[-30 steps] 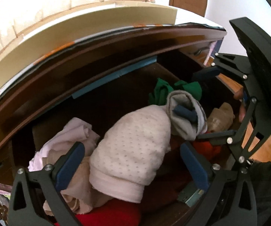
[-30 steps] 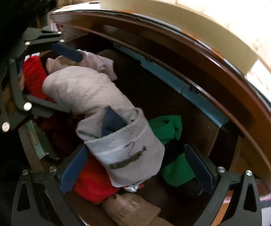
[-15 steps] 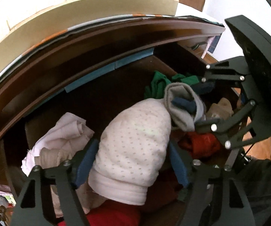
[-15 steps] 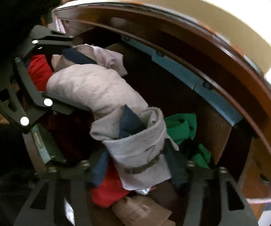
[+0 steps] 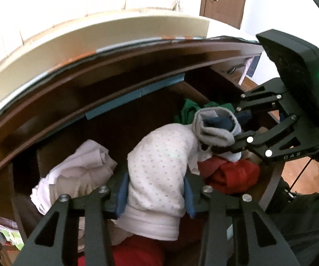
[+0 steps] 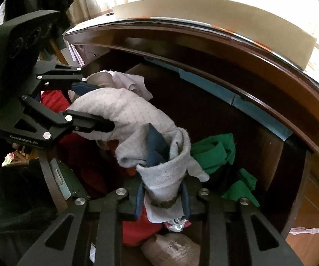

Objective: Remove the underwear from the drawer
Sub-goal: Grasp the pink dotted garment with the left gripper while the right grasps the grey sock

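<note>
Left gripper (image 5: 156, 196): closed on pale dotted cotton underwear roll (image 5: 161, 173); right gripper (image 6: 162, 196): clamped on grey knitted underwear roll (image 6: 166, 177); both bundles gripped, apparently lifted, above open dark wooden drawer (image 6: 214, 113); withdrawal remains.

left gripper (image 5: 156, 196) clamping dotted white underwear (image 5: 161, 168), right gripper (image 5: 223, 141) pinching grey underwear (image 5: 217, 128)

- "GenRobot.AI" stood in pale letters along the black frame of the left gripper (image 6: 92, 106), as seen from the right wrist view.
- Letters reading roughly "DAS" showed on the black frame of the right gripper (image 5: 221, 146) in the left wrist view; the rest was too blurred to read.
</note>
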`<state>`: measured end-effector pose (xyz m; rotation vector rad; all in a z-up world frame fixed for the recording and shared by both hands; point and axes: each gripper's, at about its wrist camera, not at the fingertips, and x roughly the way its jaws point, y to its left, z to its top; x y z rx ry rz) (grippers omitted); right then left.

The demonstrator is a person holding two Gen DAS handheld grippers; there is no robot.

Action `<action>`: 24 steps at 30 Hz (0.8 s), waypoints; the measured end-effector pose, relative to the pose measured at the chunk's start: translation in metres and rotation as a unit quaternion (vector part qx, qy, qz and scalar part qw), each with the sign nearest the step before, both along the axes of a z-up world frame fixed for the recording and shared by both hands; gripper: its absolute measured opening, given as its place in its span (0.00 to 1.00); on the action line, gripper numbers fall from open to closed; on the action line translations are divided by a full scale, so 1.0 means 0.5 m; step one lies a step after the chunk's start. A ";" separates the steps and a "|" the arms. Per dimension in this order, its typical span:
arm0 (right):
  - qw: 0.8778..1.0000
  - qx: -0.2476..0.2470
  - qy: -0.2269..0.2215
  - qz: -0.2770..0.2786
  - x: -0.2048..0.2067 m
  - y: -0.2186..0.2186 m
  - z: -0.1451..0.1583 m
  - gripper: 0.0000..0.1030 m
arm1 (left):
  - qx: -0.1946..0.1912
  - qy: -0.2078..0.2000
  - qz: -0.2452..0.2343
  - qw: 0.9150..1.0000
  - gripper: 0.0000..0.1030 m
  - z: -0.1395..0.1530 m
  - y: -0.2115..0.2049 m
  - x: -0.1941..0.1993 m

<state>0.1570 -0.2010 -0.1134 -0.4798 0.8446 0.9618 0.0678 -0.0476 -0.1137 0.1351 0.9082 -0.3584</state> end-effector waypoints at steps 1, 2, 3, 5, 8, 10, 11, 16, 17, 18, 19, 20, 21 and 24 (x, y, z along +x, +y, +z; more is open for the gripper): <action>1.000 0.002 -0.001 0.001 -0.002 -0.005 0.002 0.28 | 0.001 -0.004 0.001 1.000 0.39 0.001 0.000 -0.002; 1.000 0.006 -0.001 0.002 -0.003 -0.011 0.005 0.27 | 0.001 -0.009 0.001 1.000 0.39 0.003 0.001 -0.003; 1.000 0.009 -0.002 0.002 -0.001 -0.008 0.004 0.27 | -0.001 -0.015 0.001 1.000 0.38 0.005 0.002 -0.005; 1.000 0.020 -0.005 0.002 -0.003 -0.018 0.011 0.27 | -0.006 -0.023 0.003 1.000 0.38 0.009 0.006 -0.010; 0.999 0.036 -0.013 0.002 -0.007 -0.026 0.018 0.26 | -0.014 -0.029 0.005 0.999 0.38 0.014 0.013 -0.013; 0.999 0.042 -0.016 0.000 -0.008 -0.029 0.022 0.25 | -0.019 -0.033 0.007 0.999 0.38 0.016 0.017 -0.012; 0.999 0.045 -0.017 0.000 -0.008 -0.034 0.025 0.25 | -0.021 -0.036 0.008 0.999 0.38 0.018 0.020 -0.014; 0.998 0.053 -0.024 0.000 -0.009 -0.037 0.028 0.25 | -0.031 -0.048 0.017 0.998 0.38 0.026 0.033 -0.023; 0.998 0.057 -0.027 -0.001 -0.011 -0.041 0.029 0.25 | -0.034 -0.050 0.020 0.998 0.38 0.028 0.035 -0.024; 0.998 0.060 -0.029 -0.001 -0.013 -0.048 0.032 0.25 | -0.035 -0.052 0.021 0.998 0.38 0.028 0.034 -0.023; 0.998 0.062 -0.031 -0.002 -0.013 -0.051 0.033 0.25 | -0.036 -0.054 0.023 0.998 0.38 0.028 0.033 -0.022; 0.997 0.066 -0.033 -0.003 -0.016 -0.057 0.036 0.25 | -0.038 -0.057 0.027 0.997 0.38 0.029 0.035 -0.022; 0.997 0.069 -0.036 -0.004 -0.017 -0.057 0.037 0.25 | -0.039 -0.058 0.029 0.997 0.38 0.029 0.037 -0.022; 0.996 0.074 -0.045 -0.006 -0.025 -0.065 0.043 0.25 | -0.044 -0.064 0.039 0.996 0.38 0.030 0.039 -0.021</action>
